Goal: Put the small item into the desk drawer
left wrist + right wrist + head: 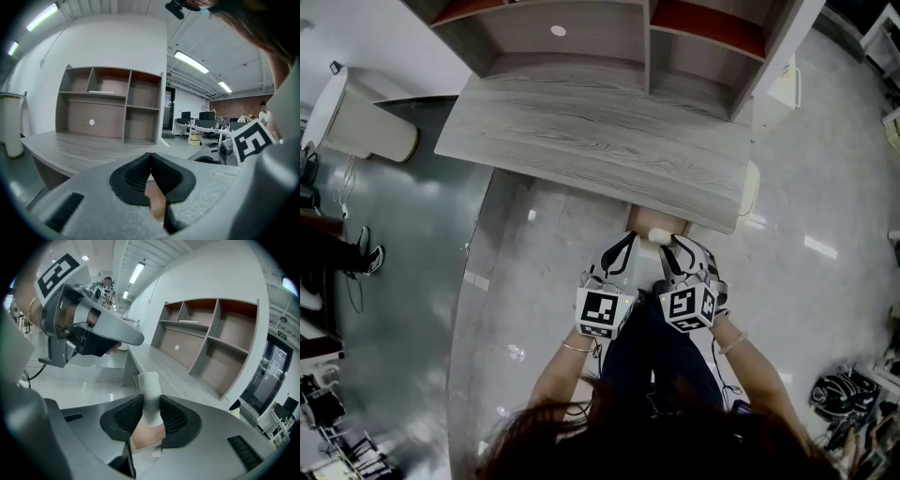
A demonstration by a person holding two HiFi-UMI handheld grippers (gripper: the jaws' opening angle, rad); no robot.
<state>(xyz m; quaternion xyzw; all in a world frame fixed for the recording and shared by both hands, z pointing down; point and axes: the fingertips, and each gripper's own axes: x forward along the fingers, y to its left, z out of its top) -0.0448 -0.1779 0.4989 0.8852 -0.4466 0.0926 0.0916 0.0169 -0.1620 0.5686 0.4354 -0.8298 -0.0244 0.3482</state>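
Drawer (642,222) open under desk (600,141), right gripper (151,411) clamping white item (149,387) above

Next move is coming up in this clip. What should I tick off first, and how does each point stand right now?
1. Small white item held by the right gripper: ok, the fingers press on both its sides.
2. Drawer open under the front edge of the desk: ok, its wooden inside shows.
3. Item above the drawer opening: ok, the right gripper view shows the drawer's inside just below it.
4. Left gripper empty: ok, shut with nothing between its fingers.
5. Free room inside the drawer: cannot tell, only a small part of it shows.
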